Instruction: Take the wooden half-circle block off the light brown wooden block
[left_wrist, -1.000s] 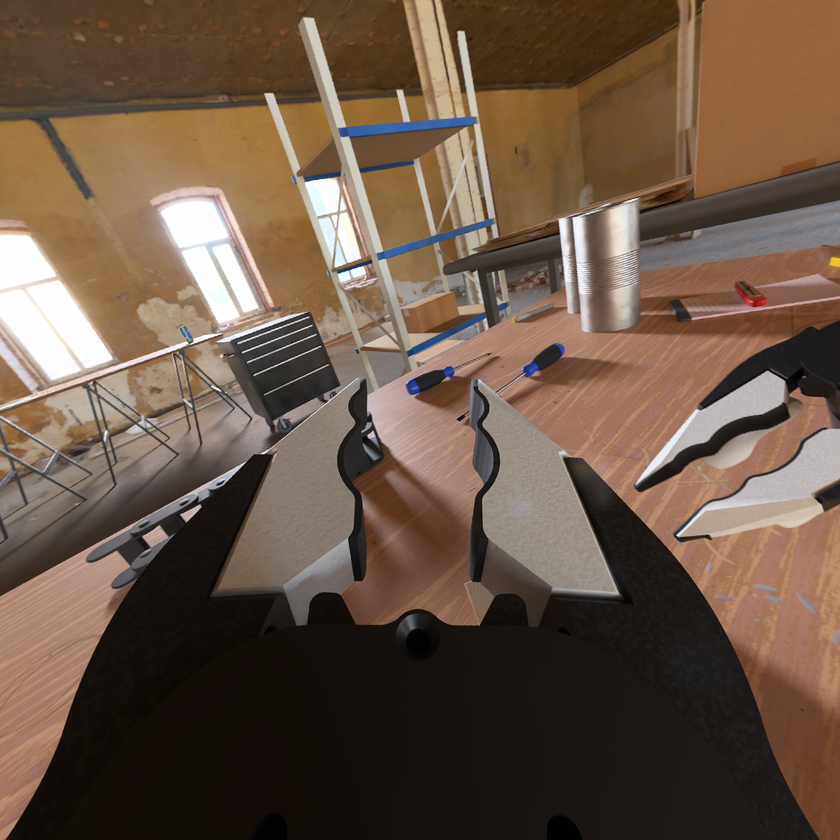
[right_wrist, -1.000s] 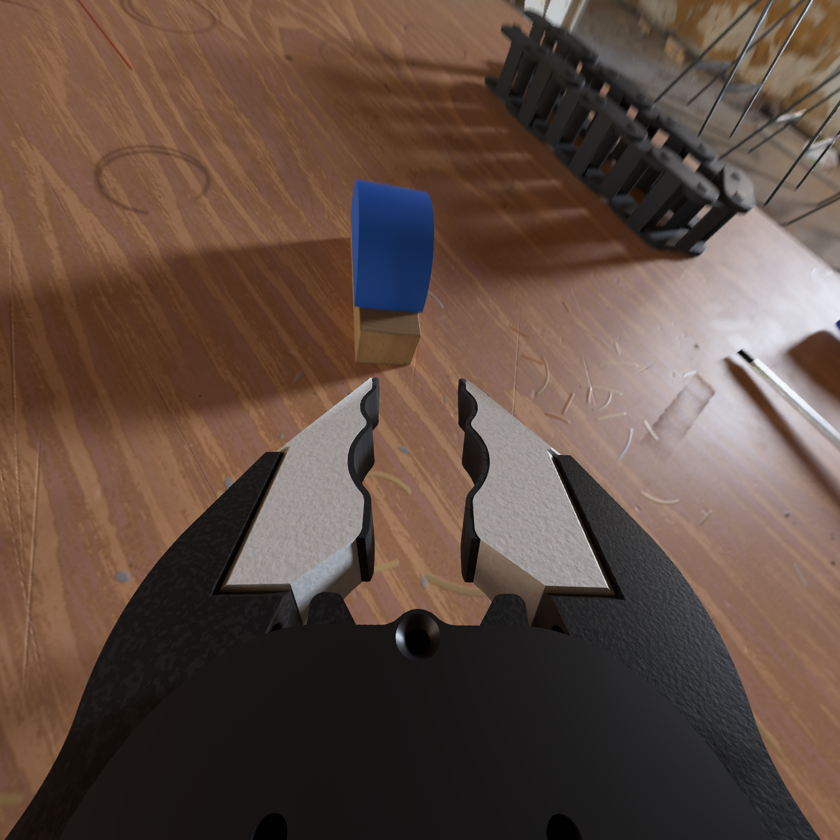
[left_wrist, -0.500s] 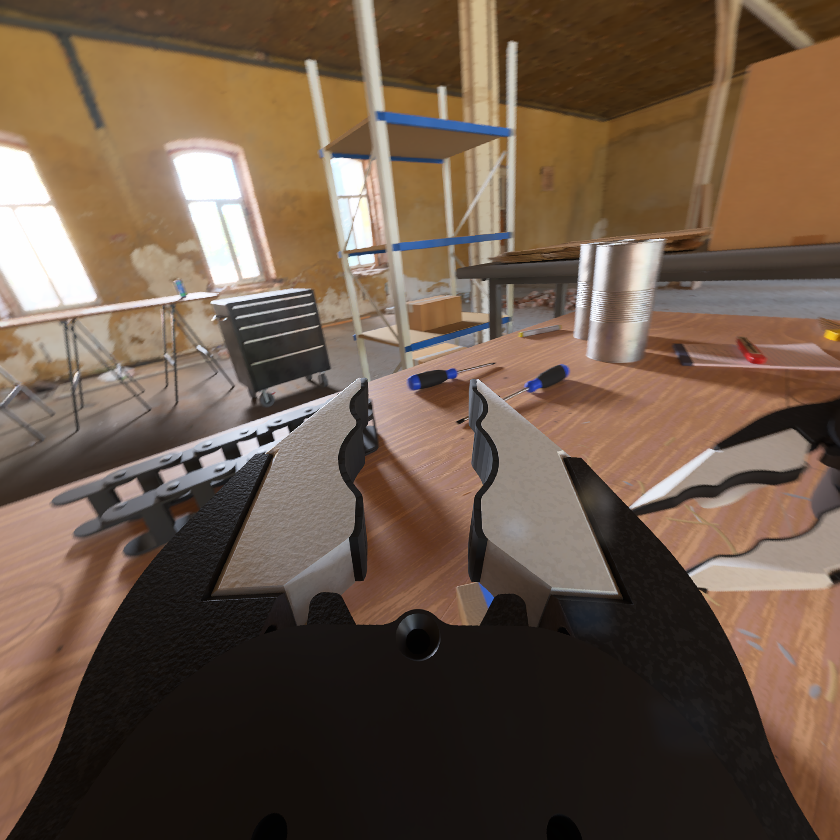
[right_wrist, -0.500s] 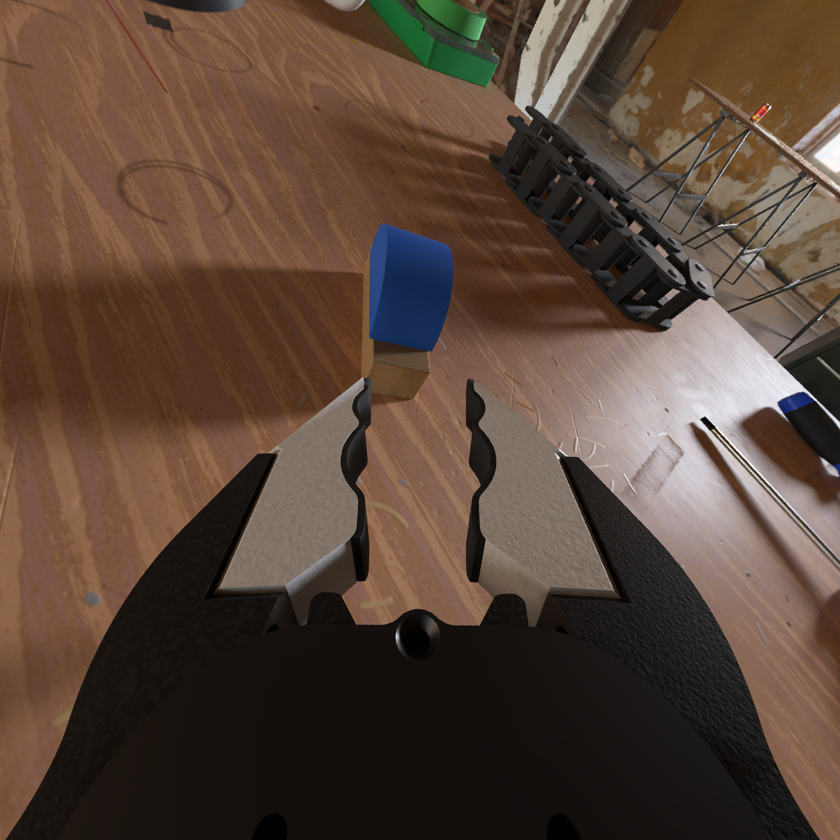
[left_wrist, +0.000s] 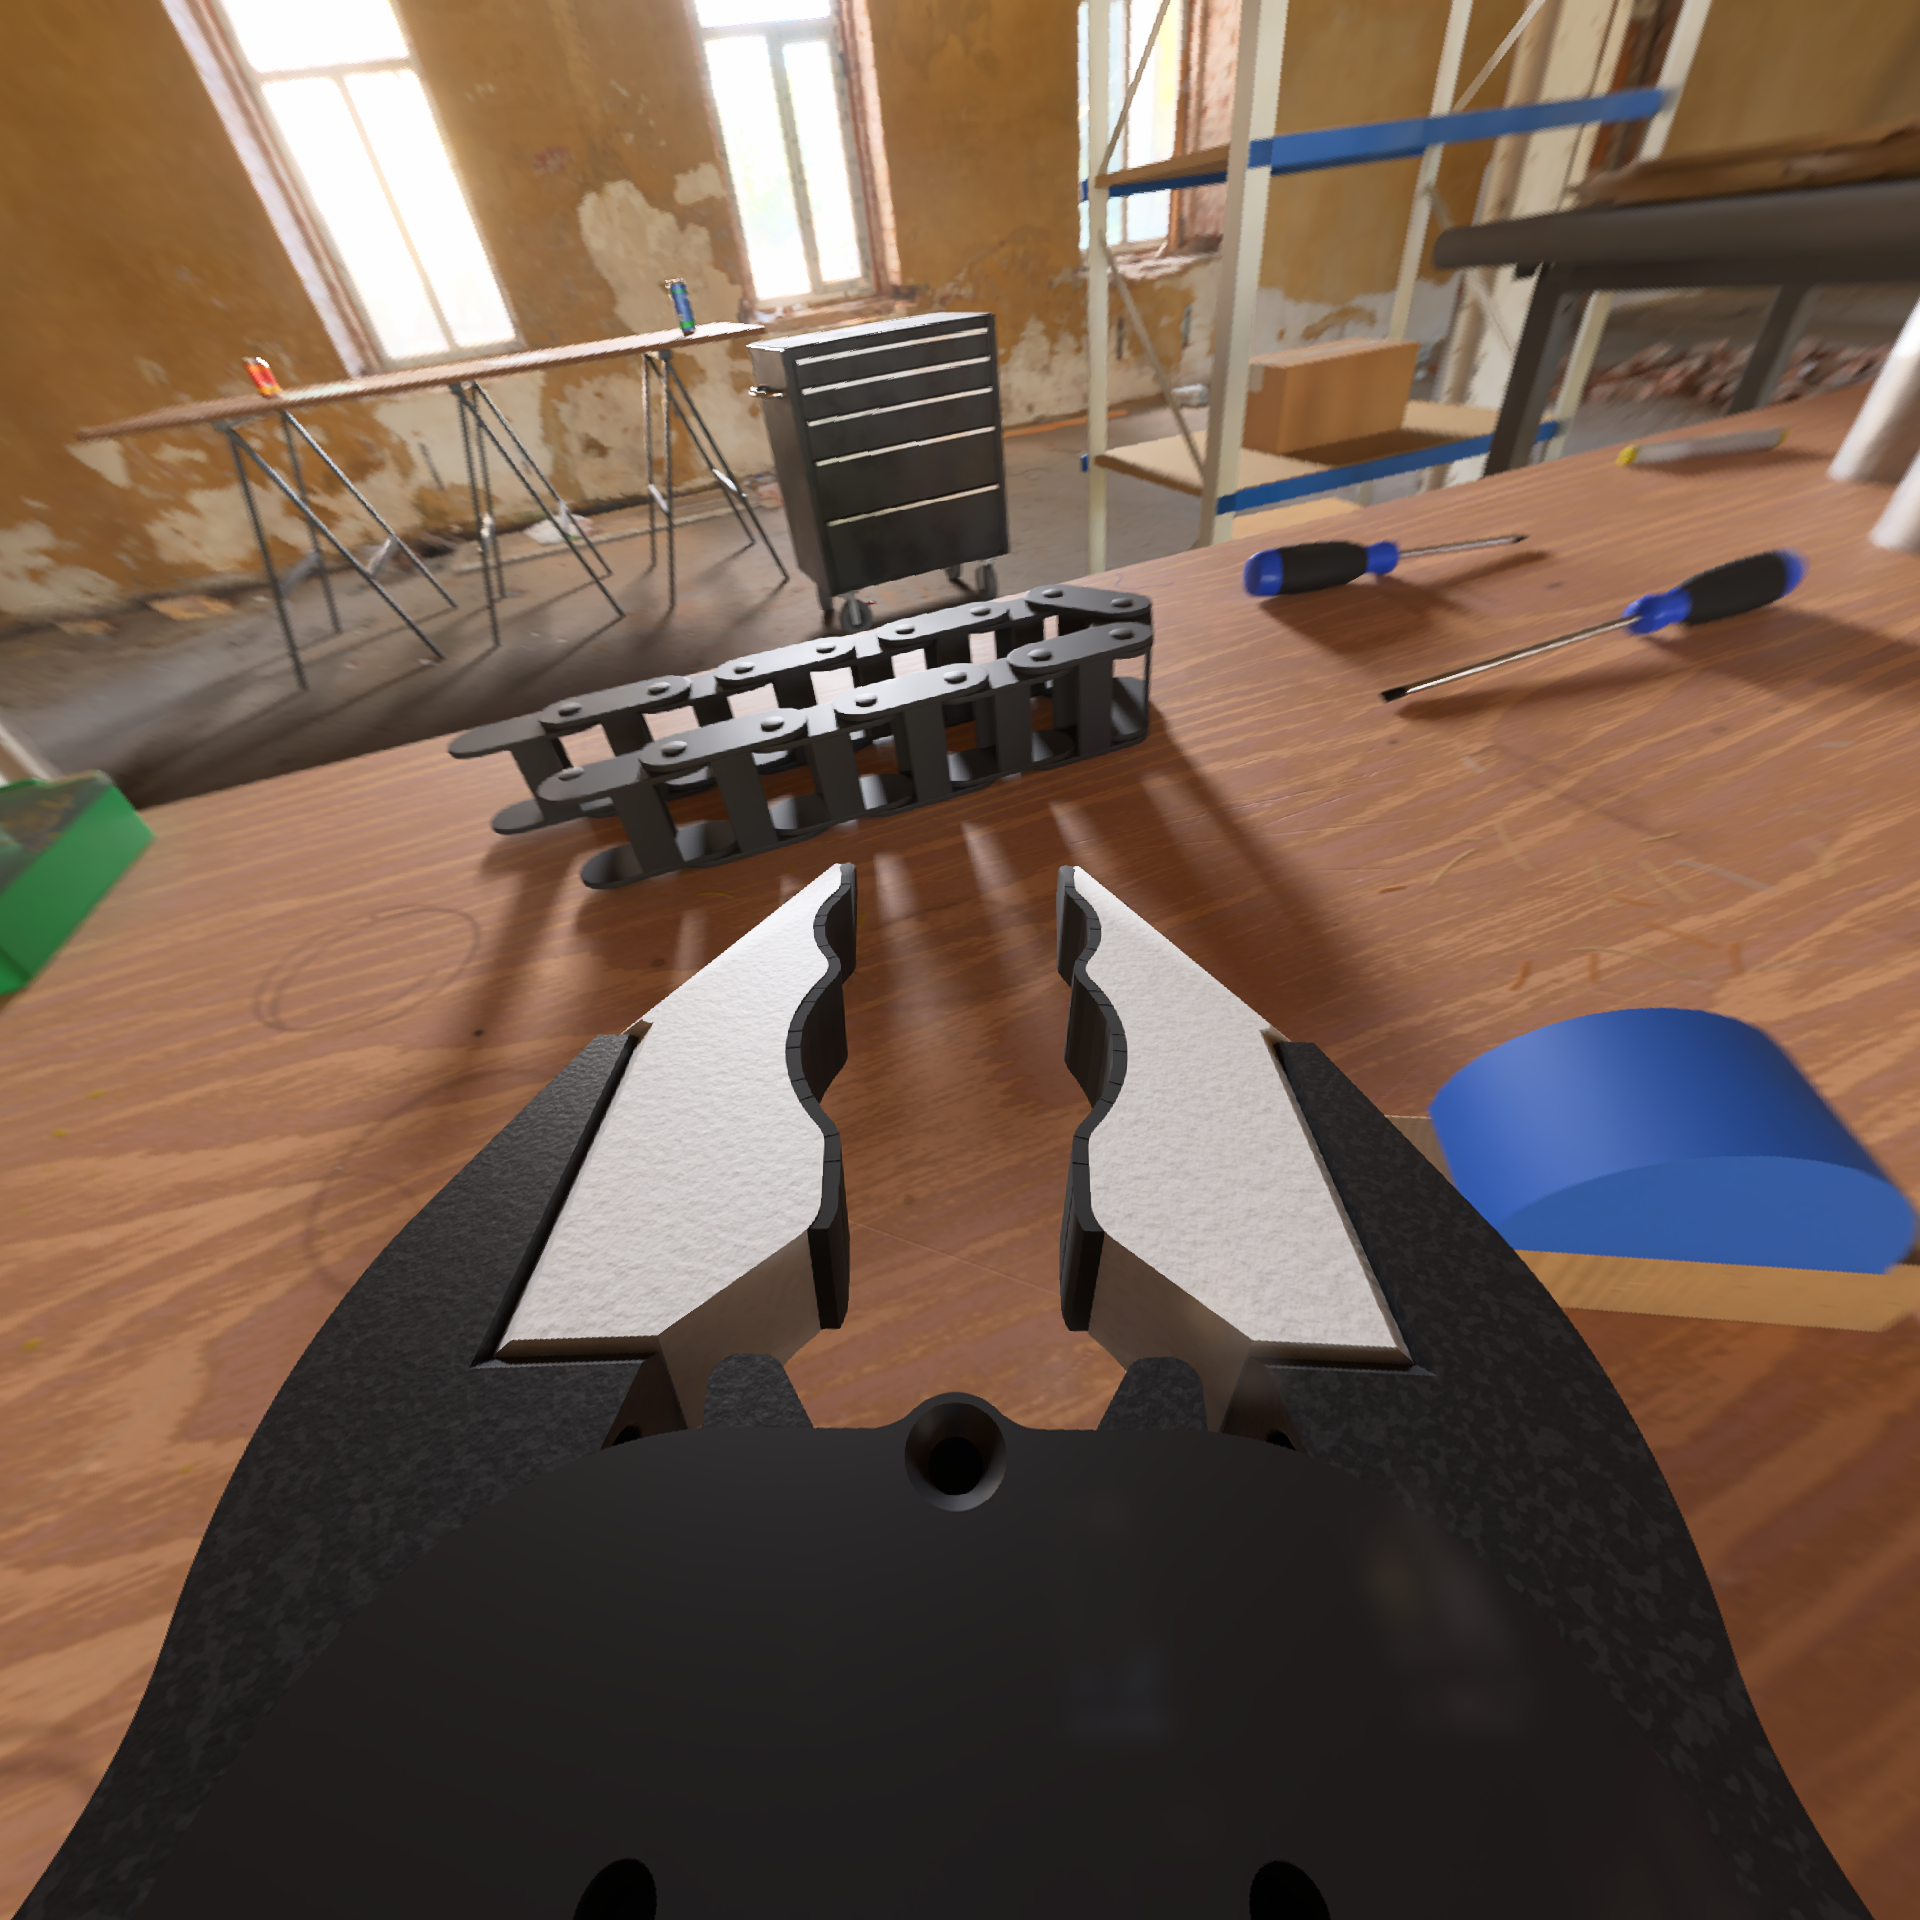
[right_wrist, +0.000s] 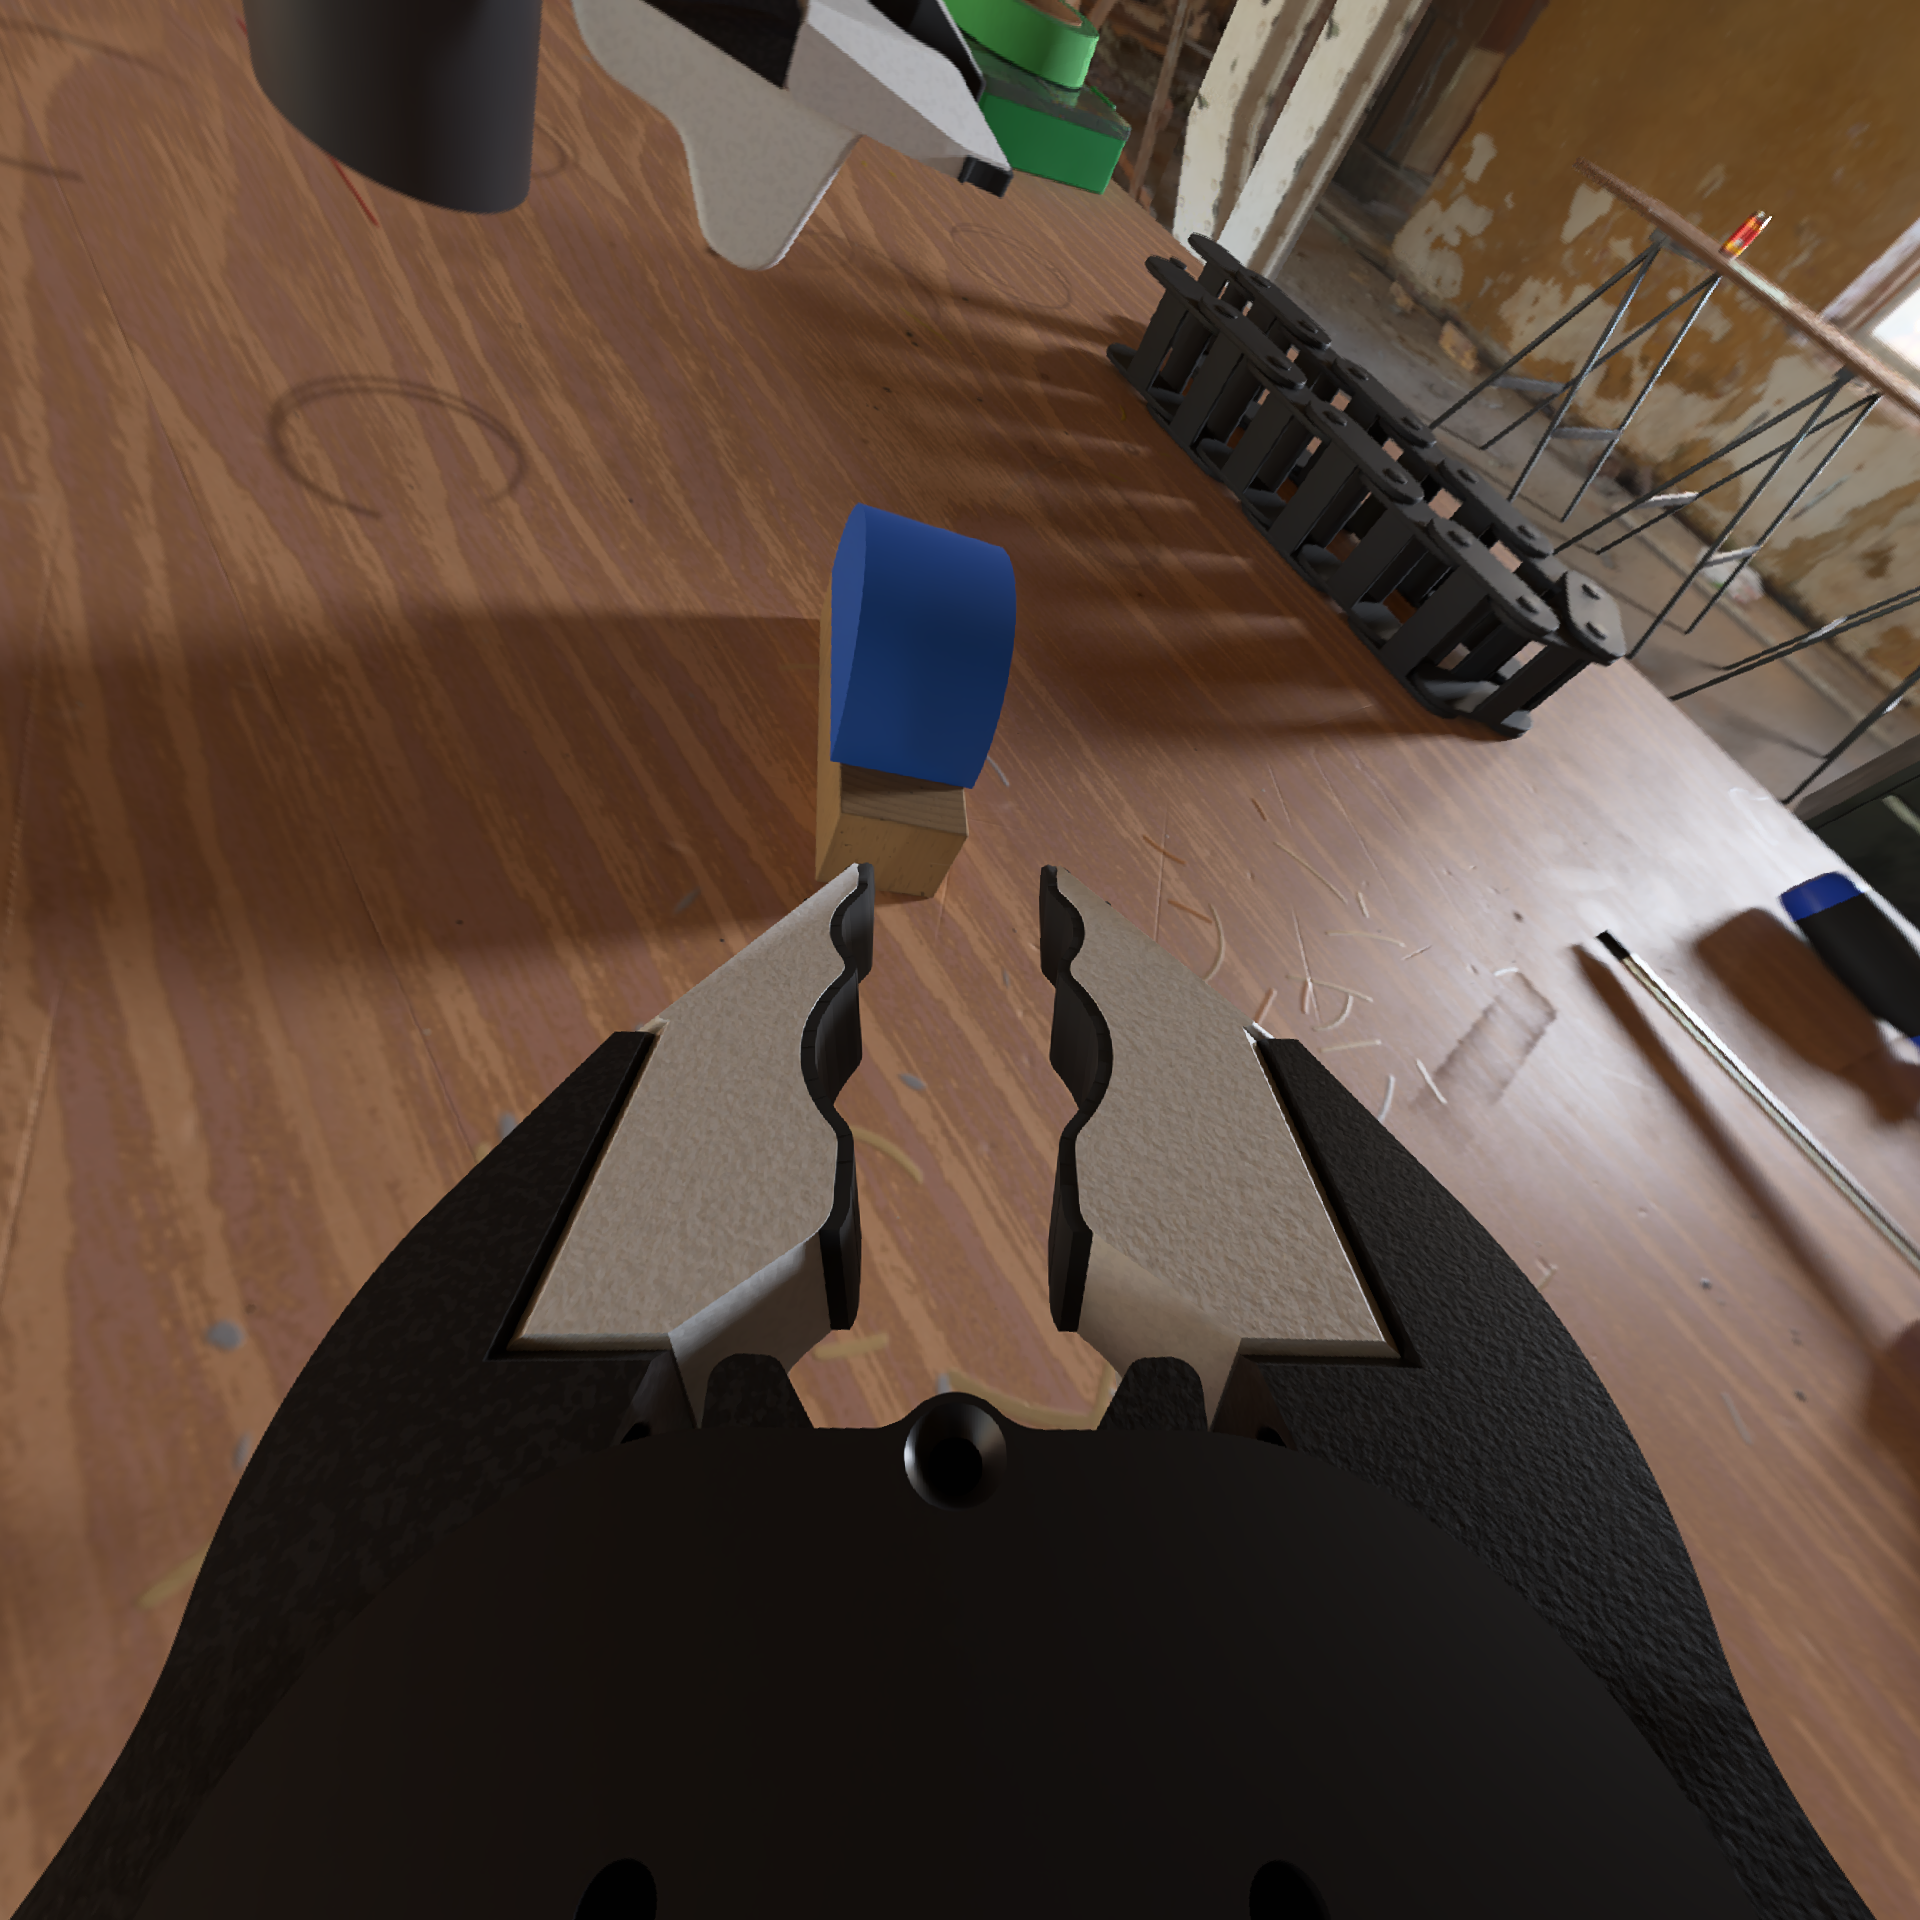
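A blue half-circle block (right_wrist: 920, 644) lies flat side down on a light brown wooden block (right_wrist: 891, 842) on the wooden table. My right gripper (right_wrist: 954, 883) is open and empty, its fingertips just short of the light brown block's near end. In the left wrist view the blue half-circle block (left_wrist: 1662, 1132) and the light brown block (left_wrist: 1714, 1294) sit right of my left gripper (left_wrist: 956, 883), which is open, empty and points past them. The left gripper also shows in the right wrist view (right_wrist: 800, 114), at the top, beyond the blocks.
A black cable chain (left_wrist: 831, 727) (right_wrist: 1371, 520) lies at the table's far edge. Two blue-handled screwdrivers (left_wrist: 1600, 623) lie on the right; one shows in the right wrist view (right_wrist: 1766, 1091). A green object (left_wrist: 57, 883) (right_wrist: 1039, 104) sits at the table's left.
My left gripper has swung left and moved back, so the blocks now show at its right and the cans are out of view. My right gripper has come slightly closer to the blocks.
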